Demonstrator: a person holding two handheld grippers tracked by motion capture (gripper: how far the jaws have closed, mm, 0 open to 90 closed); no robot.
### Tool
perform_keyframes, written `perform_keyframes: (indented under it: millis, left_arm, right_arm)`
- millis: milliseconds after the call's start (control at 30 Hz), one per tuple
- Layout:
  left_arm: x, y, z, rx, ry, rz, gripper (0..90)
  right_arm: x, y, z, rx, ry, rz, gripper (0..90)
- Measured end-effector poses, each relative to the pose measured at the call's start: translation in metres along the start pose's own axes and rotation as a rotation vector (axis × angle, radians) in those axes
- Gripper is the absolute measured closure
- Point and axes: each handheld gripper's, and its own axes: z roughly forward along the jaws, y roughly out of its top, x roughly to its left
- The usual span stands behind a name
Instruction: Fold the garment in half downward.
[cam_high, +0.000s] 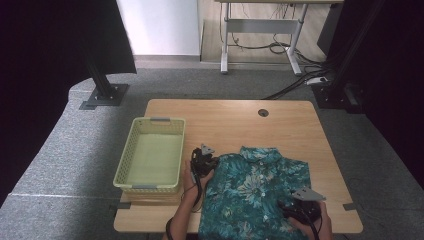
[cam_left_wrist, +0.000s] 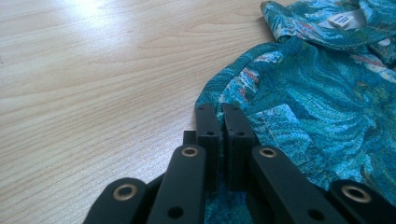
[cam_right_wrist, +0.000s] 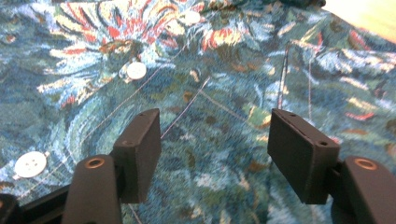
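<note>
Wooden table (cam_high: 235, 125): left gripper (cam_left_wrist: 219, 114) pinching shirt (cam_left_wrist: 317, 93)

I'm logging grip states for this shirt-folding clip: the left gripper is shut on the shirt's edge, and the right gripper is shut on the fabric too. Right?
Not quite. The left gripper is shut on the shirt at its edge, but the right gripper is open: in the right gripper view its jaws stand wide apart over the fabric near a white button.

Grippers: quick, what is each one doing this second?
Left gripper: shut on the shirt at its edge.
Right gripper: open above the shirt, holding nothing.
</note>
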Motion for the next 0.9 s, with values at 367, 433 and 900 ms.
perform_keyframes:
  millis: [367, 433, 900]
  left_arm:
    - [-0.002, 0.000, 0.000, -0.002, 0.012, 0.013, 87.1]
    - [-0.003, 0.000, 0.000, -0.001, 0.019, 0.023, 87.1]
    - [-0.005, 0.000, 0.000, -0.003, 0.031, 0.035, 87.0]
  right_arm:
    - [-0.030, 0.012, 0.008, -0.005, 0.067, 0.040, 35.6]
    - [-0.035, 0.013, 0.011, -0.010, 0.084, 0.041, 35.4]
    - [-0.063, 0.030, 0.026, -0.013, 0.098, 0.029, 36.6]
